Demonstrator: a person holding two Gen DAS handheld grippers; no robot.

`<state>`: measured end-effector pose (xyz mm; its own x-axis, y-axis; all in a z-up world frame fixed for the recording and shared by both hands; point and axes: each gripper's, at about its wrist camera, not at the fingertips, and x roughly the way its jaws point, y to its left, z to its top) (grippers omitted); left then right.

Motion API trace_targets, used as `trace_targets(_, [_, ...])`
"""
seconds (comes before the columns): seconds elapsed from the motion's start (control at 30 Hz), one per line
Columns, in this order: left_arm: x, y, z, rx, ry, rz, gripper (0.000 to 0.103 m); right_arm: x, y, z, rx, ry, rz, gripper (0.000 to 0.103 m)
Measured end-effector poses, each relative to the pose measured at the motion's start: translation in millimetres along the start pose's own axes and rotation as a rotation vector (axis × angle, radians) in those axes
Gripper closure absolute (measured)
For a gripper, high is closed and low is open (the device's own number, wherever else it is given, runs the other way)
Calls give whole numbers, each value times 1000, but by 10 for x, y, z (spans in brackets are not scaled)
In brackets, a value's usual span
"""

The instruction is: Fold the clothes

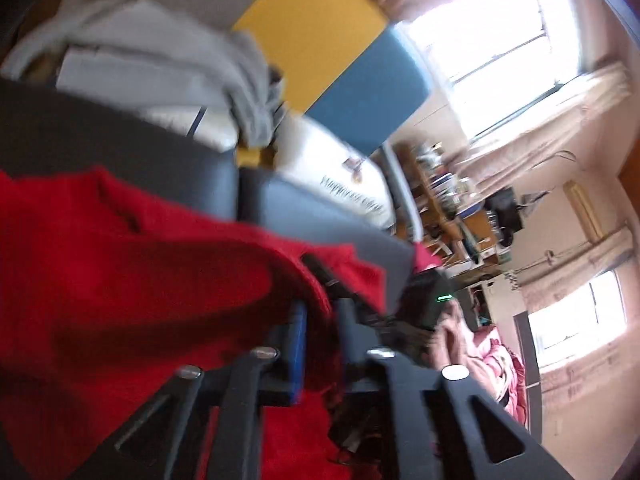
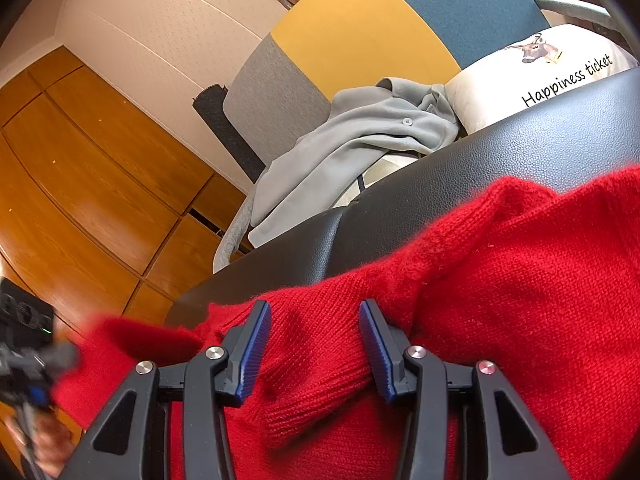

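Note:
A red knitted sweater lies over a black leather seat. My right gripper stands low over its near edge, and a thick fold of knit fills the gap and touches both blue pads. In the blurred left wrist view the sweater drapes over and runs between the fingers of my left gripper, which looks shut on it. From the right wrist, the left gripper is a blur at the far left, with the sleeve stretched out to it past the seat's edge.
A grey buttoned garment is heaped on a chair with a grey, yellow and blue back, next to a white "Happiness ticket" cushion. A wooden wardrobe fills the left. Bright windows and cluttered shelves lie beyond.

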<state>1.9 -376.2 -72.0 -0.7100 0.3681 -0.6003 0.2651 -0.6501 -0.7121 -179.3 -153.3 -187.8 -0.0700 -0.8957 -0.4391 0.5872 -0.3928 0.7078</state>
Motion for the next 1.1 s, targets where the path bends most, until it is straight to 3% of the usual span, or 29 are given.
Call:
trace_targets(0.07, [35, 128, -98, -63, -1, -25, 40, -1, 9, -2, 4, 3, 1, 56])
trace_targets(0.17, [-201, 280, -198, -64, -77, -24, 35, -15, 20, 22, 8, 28, -4, 56])
trace_targets(0.3, [-604, 493, -595, 3, -217, 152, 25, -165, 325, 1, -111, 93, -90, 49])
trace_targets(0.43, [-825, 858, -1021, -29, -267, 276, 21, -468, 566, -291, -154, 97, -63, 49])
trace_targets(0.5, [-820, 1033, -1196, -48, -275, 280, 21, -606, 655, -465, -151, 104, -46, 49])
trace_targets(0.63, [-775, 1007, -1345, 46, -324, 291, 19, -571, 624, -718, -69, 156, -89, 49])
trace_targets(0.7, [-730, 986, -1328, 63, -319, 289, 12, -477, 600, -742, -27, 158, -118, 49])
trace_targets(0.83, [-740, 1031, -1313, 57, -328, 237, 9, -287, 631, -676, 42, 142, -167, 49])
trace_targets(0.87, [-780, 1064, -1321, 50, -334, 218, 9, -244, 656, -654, 40, 148, -168, 56])
trace_targets(0.9, [-840, 1106, -1341, 46, -337, 207, 9, -192, 716, -636, 15, 164, -166, 74])
trace_targets(0.97, [-875, 1122, -1356, 46, -339, 197, 9, -104, 919, -623, -73, 219, -204, 95])
trace_targets(1.1, [-949, 1113, -1345, 37, -319, 182, 8, -100, 1525, -508, -317, 264, -283, 96])
